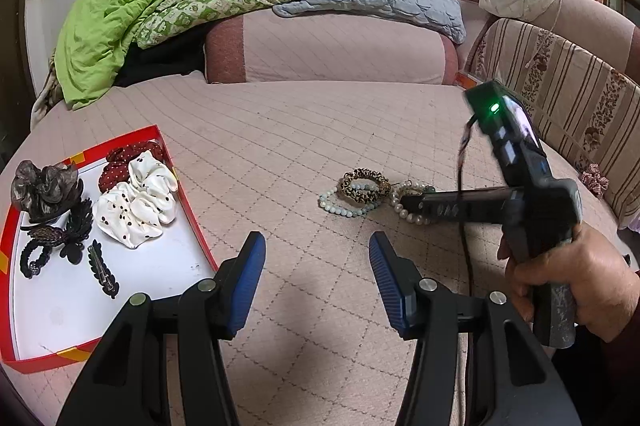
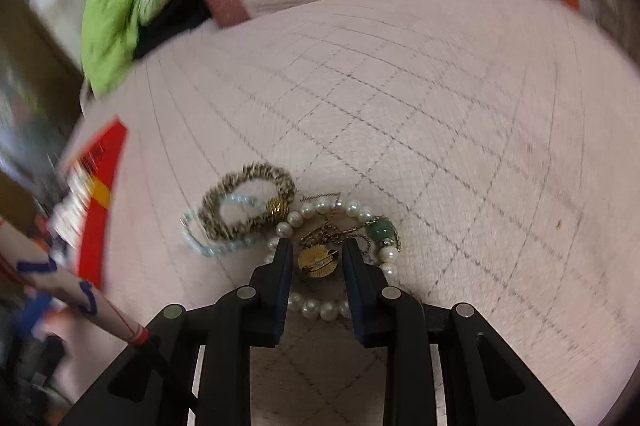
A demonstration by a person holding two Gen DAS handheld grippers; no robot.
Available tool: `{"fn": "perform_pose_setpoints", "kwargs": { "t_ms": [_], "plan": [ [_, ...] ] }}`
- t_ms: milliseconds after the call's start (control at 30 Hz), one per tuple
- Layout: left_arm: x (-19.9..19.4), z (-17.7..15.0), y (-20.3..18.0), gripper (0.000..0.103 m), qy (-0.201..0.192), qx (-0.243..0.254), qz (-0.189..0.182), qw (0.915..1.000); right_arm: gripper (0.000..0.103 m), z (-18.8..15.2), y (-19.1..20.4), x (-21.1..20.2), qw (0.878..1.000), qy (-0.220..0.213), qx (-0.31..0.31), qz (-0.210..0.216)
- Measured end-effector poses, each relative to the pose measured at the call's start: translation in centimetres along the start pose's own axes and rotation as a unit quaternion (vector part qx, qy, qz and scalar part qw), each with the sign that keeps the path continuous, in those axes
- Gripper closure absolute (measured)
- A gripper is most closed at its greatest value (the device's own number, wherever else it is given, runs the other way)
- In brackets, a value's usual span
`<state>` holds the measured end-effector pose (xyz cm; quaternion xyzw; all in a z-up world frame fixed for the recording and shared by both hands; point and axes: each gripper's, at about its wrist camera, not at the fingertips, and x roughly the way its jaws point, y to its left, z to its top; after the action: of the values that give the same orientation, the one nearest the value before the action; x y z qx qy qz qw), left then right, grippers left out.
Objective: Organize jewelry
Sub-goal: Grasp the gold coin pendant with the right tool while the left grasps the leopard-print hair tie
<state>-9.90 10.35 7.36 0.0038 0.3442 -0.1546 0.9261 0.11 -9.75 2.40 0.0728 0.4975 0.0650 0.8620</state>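
Fingers of the right gripper (image 2: 314, 252), parted, straddle a gold pendant (image 2: 318, 260) inside the pearl bracelet (image 2: 320, 308) on the bedspread (image 2: 440, 106); light, slippery, tangle-prone, best pinched at its disc; left gripper (image 1: 317, 246) gapes idle.

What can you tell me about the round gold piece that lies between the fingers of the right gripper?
The gold disc is a small round piece with fine ribs that fan out like a shell; it looks like shiny metal. It seems to hang on a thin gold chain. It lies flat on the pink quilted cover, inside the loop of the white pearl bracelet. The right gripper stands open around it, one finger on each side; whether they touch it, I cannot tell.
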Motion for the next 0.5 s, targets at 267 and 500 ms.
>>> {"fn": "perform_pose_setpoints", "kwargs": {
  "t_ms": [267,500],
  "plan": [
    [0.2,-0.1,-0.3,0.050,0.003,0.004,0.001,1.0000,0.081,-0.3,0.8,-0.4,0.998,-0.013,-0.047,-0.031],
    [0.9,-0.1,-0.7,0.050,0.015,-0.001,-0.029,0.9995,0.081,0.3,-1.4,-6.2,0.989,-0.124,0.017,0.075]
  ]
}}
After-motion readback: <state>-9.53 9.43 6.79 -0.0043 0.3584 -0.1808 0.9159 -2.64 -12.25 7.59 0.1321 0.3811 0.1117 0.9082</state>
